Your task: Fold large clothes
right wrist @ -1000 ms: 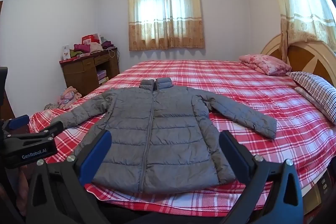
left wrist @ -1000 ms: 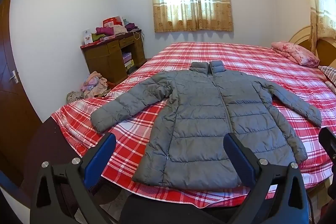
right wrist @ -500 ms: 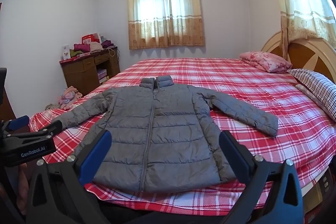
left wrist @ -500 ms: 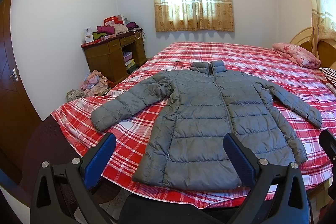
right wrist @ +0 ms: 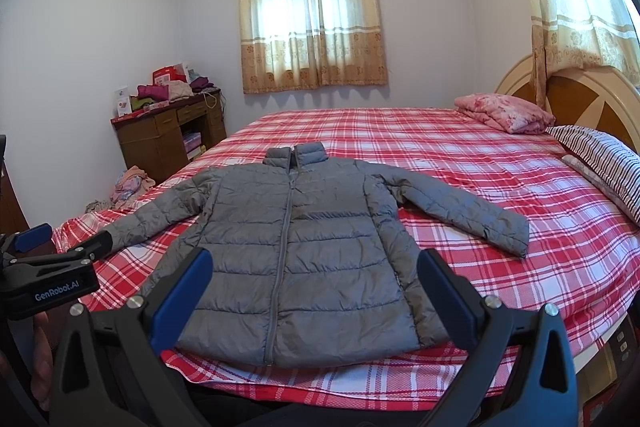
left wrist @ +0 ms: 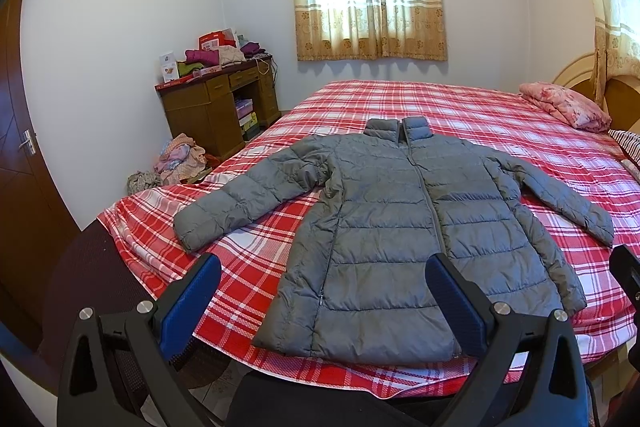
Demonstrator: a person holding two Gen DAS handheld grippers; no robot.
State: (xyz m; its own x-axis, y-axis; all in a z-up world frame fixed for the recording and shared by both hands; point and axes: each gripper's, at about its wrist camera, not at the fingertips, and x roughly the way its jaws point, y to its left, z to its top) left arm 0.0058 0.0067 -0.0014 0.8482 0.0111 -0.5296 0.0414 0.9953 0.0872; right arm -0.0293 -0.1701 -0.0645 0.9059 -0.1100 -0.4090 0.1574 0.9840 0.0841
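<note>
A grey puffer jacket (left wrist: pixel 400 223) lies flat and zipped on the red plaid bed (left wrist: pixel 460 107), collar away from me, both sleeves spread out. It also shows in the right wrist view (right wrist: pixel 296 247). My left gripper (left wrist: pixel 324 299) is open and empty, held above the bed's near edge in front of the jacket's hem. My right gripper (right wrist: pixel 312 291) is open and empty, also before the hem. The left gripper (right wrist: pixel 48 267) shows at the left edge of the right wrist view.
A wooden desk (left wrist: pixel 216 107) piled with clothes and boxes stands by the left wall, with a clothes heap (left wrist: pixel 180 159) on the floor. A pink folded quilt (right wrist: pixel 504 113), a striped pillow (right wrist: pixel 600 163) and the headboard (right wrist: pixel 592 99) are at the right. A door (left wrist: pixel 20 147) is at far left.
Both views shift slightly; the jacket and bed have not moved. Both grippers stay open.
</note>
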